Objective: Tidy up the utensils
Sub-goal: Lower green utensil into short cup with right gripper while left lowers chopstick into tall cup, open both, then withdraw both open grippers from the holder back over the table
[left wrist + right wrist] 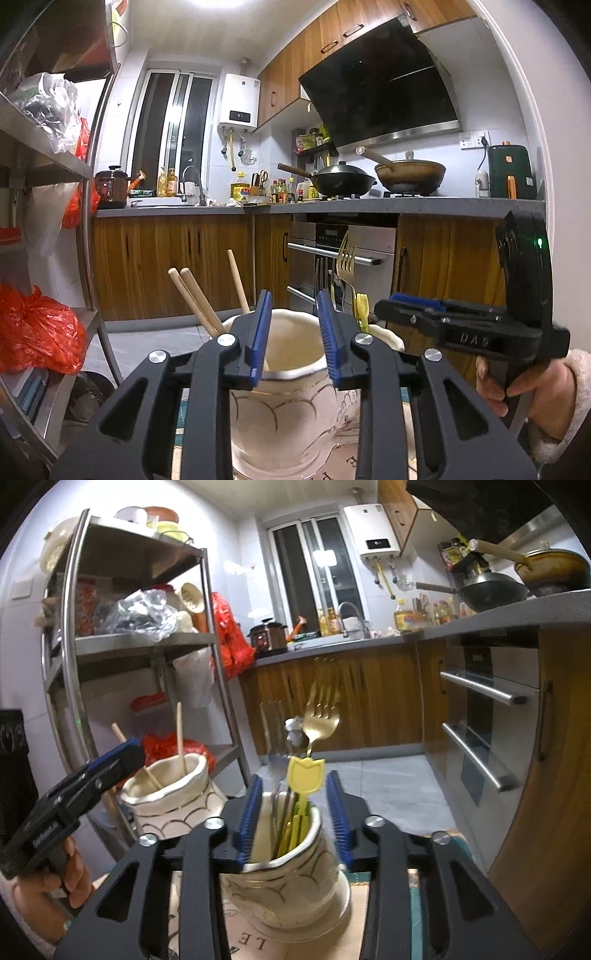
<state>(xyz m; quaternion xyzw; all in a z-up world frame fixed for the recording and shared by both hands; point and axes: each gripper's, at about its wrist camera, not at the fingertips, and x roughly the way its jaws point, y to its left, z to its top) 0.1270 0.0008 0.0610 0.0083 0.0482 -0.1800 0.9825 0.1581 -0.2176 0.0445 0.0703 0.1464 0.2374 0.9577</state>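
Two holders: chopsticks [192, 295] in left pot [291, 398]; forks [321, 716] in right pot [295, 882], at 3 o'clock.
Claws: left claw [293, 339], right claw [293, 816] both open, empty.
Progress: sorting looks nearly done.

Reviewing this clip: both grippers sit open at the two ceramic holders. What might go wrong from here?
1. The right gripper straddles the fork holder; closing or lifting carelessly might tip it, top-heavy with the gold fork.
2. The left gripper near the chopstick holder might knock the leaning chopsticks.
3. The two grippers are close and might collide.
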